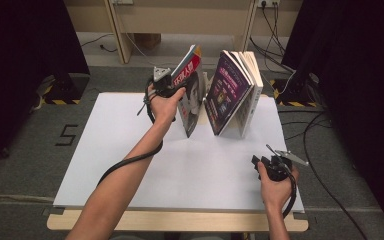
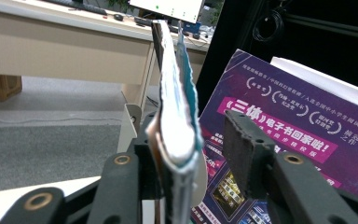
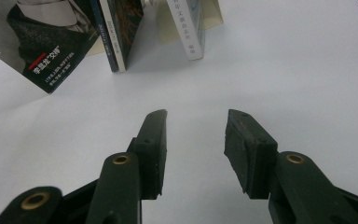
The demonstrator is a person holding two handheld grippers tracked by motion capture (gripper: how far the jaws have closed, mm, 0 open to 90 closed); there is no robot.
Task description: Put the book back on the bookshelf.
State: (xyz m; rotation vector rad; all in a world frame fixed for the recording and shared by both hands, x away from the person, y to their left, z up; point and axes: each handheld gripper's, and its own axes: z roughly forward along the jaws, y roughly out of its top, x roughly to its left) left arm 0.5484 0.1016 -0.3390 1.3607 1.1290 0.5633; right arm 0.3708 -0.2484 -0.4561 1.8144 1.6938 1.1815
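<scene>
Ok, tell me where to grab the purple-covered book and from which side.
Take the purple-covered book by its top edge, coming down from above with the free right gripper. It stands upright, leaning on the books behind it, so that thin top edge is exposed.

Magazine [image 2: 177,116]: paper, glossy cover, page edges soft & frayed. Purple book [image 2: 279,126]: glossy printed cover. Left tool [image 2: 200,154]: matt black plastic, brass-coloured rivets, rough grainy pad faces. Right tool [image 3: 196,140]: same finish. Table [image 1: 130,150]: smooth matt white top w/ pale wood edge at the front.
</scene>
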